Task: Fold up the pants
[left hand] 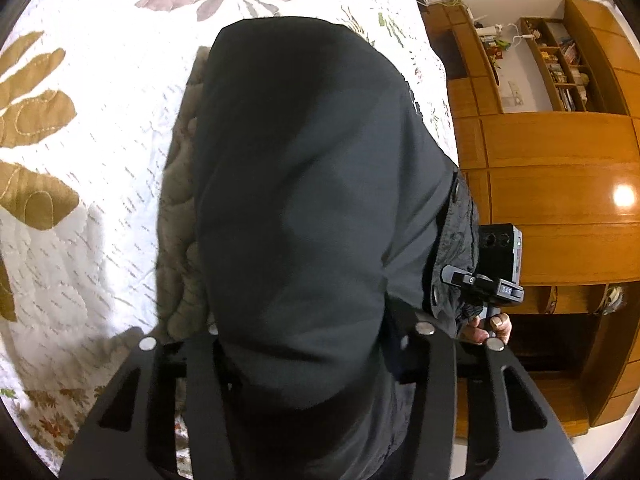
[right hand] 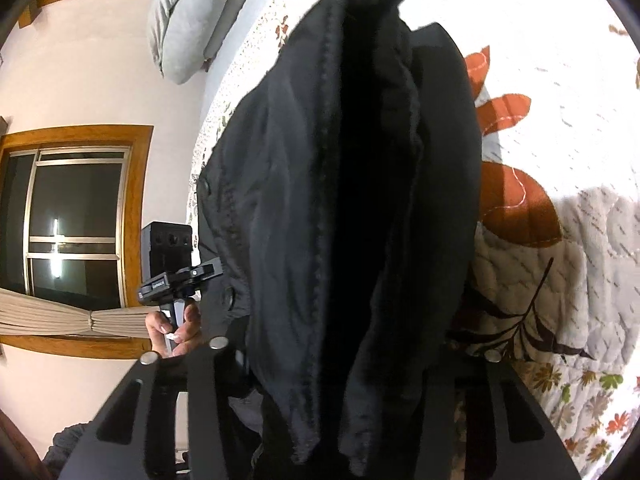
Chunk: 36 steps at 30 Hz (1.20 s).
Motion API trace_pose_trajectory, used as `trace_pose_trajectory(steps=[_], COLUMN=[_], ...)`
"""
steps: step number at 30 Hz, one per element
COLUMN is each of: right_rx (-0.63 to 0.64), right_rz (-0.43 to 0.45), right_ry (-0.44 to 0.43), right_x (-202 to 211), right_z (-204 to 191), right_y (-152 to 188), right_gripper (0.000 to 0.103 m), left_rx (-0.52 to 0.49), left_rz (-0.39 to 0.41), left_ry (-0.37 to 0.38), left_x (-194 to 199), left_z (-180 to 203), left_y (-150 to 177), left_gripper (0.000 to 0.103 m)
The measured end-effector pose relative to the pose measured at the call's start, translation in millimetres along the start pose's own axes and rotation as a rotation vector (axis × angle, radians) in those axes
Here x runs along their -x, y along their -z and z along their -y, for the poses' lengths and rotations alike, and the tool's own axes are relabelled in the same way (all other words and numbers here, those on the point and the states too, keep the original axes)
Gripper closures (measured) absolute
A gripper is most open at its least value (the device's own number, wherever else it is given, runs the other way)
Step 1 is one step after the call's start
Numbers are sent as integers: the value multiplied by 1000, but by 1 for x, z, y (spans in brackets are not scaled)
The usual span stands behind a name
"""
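Dark grey pants (left hand: 312,184) hang from my left gripper (left hand: 308,364), which is shut on the cloth; the fabric drapes down onto the bed. In the right wrist view the same pants (right hand: 360,200) fill the middle, folded with an open dark gap between the layers, and my right gripper (right hand: 340,364) is shut on their edge. Both grippers hold the pants above the quilt. The right gripper's body and the hand holding it show in the left wrist view (left hand: 496,276). The left one shows in the right wrist view (right hand: 176,276). The fingertips are hidden by the cloth.
A white quilt (left hand: 100,184) with leaf and flower prints covers the bed, which also shows in the right wrist view (right hand: 560,140). A wooden wall unit with shelves (left hand: 552,128) stands beside the bed. A grey pillow (right hand: 188,20), a window (right hand: 76,220) and a curtain (right hand: 60,316) are on the other side.
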State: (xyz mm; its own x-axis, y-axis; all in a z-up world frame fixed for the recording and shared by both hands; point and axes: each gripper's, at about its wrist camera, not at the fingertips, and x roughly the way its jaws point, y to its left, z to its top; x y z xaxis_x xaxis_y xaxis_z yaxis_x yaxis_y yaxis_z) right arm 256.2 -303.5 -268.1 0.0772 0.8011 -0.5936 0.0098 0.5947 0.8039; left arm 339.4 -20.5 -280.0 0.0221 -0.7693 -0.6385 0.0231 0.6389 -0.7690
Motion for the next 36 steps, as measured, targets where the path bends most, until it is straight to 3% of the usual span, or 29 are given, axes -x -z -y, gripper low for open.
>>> trace_pose_trajectory(steps=[17, 27, 36], right_rx=[34, 70, 136], right_rz=[33, 21, -3], right_ry=[7, 4, 0], right_x=[7, 0, -19], right_z=[-21, -32, -61], right_y=[-2, -11, -38], right_gripper=[65, 66, 66], left_rx=[-99, -109, -88], left_rz=[52, 81, 131], left_ry=[-41, -51, -59], left_x=[14, 36, 80], left_z=[11, -7, -31], left_y=[6, 6, 2], left_gripper=[74, 75, 75])
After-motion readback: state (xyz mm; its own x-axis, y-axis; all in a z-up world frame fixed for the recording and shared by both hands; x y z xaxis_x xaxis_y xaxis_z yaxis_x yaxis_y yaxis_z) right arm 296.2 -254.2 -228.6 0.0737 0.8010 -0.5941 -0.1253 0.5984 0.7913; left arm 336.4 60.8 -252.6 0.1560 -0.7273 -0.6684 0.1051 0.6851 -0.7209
